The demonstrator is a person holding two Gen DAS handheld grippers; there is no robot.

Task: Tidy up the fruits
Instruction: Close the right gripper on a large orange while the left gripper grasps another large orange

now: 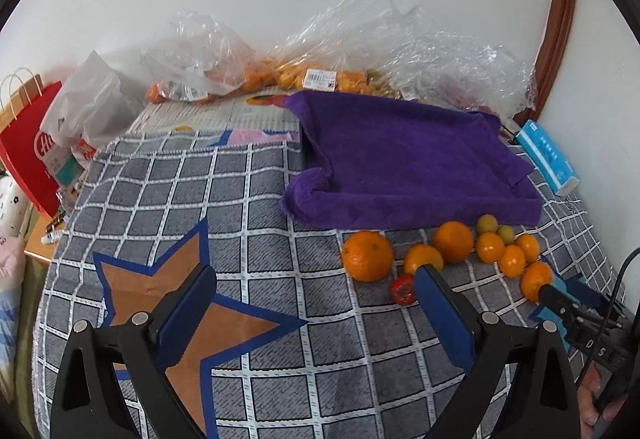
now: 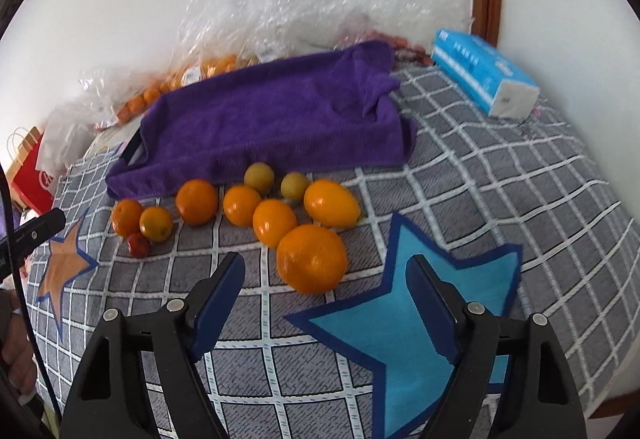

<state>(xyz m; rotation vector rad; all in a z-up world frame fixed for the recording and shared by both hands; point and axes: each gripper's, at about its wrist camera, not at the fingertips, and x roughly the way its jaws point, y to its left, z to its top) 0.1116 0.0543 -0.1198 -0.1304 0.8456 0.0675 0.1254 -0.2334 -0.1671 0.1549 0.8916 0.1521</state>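
Right wrist view shows my right gripper [image 2: 326,279] gaping empty just short of the big orange [image 2: 312,258] at the near end of the fruit row by the purple towel's [image 2: 272,119] front edge; firm, round, roll-prone, so I'd pinch its widest middle.

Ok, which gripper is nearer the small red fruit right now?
Left. The small red fruit lies just beside one finger of the left gripper; the right gripper is at the row's far end, facing the big orange.
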